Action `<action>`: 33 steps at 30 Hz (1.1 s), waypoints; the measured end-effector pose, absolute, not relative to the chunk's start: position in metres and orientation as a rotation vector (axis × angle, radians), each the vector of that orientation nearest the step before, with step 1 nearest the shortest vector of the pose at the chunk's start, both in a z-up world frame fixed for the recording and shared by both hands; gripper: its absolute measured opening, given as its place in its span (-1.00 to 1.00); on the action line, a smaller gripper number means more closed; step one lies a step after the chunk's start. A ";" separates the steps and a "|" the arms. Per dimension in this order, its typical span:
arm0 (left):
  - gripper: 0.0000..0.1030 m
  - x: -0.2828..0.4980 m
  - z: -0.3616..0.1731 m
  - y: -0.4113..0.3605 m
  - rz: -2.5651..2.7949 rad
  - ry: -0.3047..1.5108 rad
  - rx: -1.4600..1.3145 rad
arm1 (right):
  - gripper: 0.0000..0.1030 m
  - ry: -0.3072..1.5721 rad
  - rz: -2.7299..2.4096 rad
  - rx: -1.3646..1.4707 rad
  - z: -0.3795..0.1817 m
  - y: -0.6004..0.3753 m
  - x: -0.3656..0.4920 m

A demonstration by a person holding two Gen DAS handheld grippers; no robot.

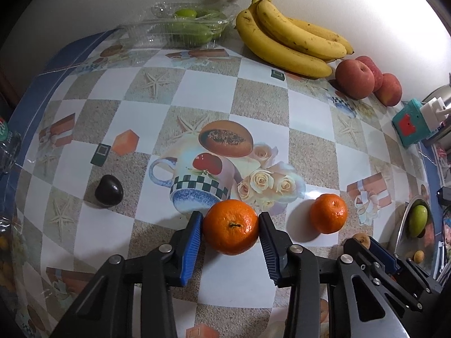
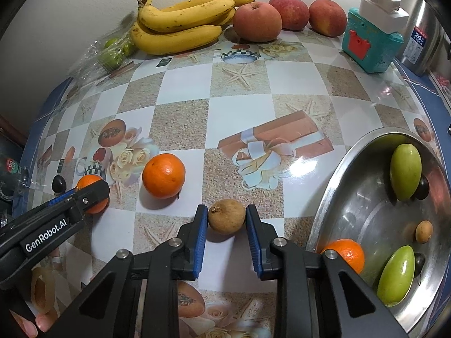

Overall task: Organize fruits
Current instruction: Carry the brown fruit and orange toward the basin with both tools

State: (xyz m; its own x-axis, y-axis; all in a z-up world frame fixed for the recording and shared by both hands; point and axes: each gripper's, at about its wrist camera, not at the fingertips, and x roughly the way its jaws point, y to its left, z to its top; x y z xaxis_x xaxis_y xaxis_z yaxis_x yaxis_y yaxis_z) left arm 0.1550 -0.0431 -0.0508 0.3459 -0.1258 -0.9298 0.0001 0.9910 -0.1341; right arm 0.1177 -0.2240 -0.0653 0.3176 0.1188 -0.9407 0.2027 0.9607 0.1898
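Note:
My left gripper (image 1: pixel 230 215) is shut on an orange tangerine (image 1: pixel 230 226) that rests on the patterned tablecloth, with both blue pads against its sides. My right gripper (image 2: pixel 226 209) is shut on a small round brown fruit (image 2: pixel 226 217), also on the cloth. A second tangerine (image 2: pixel 163 176) lies loose between the two grippers. To the right stands a steel bowl (image 2: pixel 363 225) holding green fruits, a tangerine, a small brown fruit and dark ones. A dark plum (image 1: pixel 109 191) sits at the left.
Along the wall lie bananas (image 1: pixel 287 36), reddish peaches (image 1: pixel 355 77) and a clear plastic box of green fruits (image 1: pixel 186 25). A teal box (image 2: pixel 369 45) and a steel kettle (image 2: pixel 420 36) stand at the back right. A thumb (image 2: pixel 45 322) shows at the lower left.

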 end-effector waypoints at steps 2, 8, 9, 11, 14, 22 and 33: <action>-0.17 0.154 -0.049 -0.044 -0.085 1.211 -0.116 | -0.45 1.249 -0.053 0.294 -0.064 -0.223 0.118; -0.17 0.153 -0.040 -0.043 -0.083 1.201 -0.120 | -0.45 1.240 -0.059 0.313 -0.057 -0.227 0.115; -0.17 0.153 -0.038 -0.042 -0.081 1.199 -0.121 | -0.45 1.242 -0.063 0.314 -0.056 -0.228 0.114; -0.17 0.152 -0.034 -0.040 -0.080 1.191 -0.128 | -0.45 1.247 -0.074 0.321 -0.053 -0.231 0.112; -0.17 0.151 -0.028 -0.040 -0.080 1.181 -0.126 | -0.45 1.253 -0.090 0.326 -0.049 -0.234 0.109; -0.17 0.145 -0.015 -0.043 -0.091 1.156 -0.118 | -0.45 1.252 -0.102 0.333 -0.038 -0.237 0.102; -0.17 0.138 0.001 -0.051 -0.095 1.117 -0.089 | -0.45 1.216 -0.090 0.328 -0.019 -0.240 0.095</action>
State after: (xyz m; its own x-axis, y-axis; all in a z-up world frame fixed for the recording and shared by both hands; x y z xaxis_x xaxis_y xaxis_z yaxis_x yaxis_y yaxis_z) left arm 0.1376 -0.0511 0.0006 0.4347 -0.1210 -0.8924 0.0315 0.9924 -0.1192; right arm 0.0948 -0.2404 -0.0186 0.3506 0.1063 -0.9305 0.2420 0.9495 0.1997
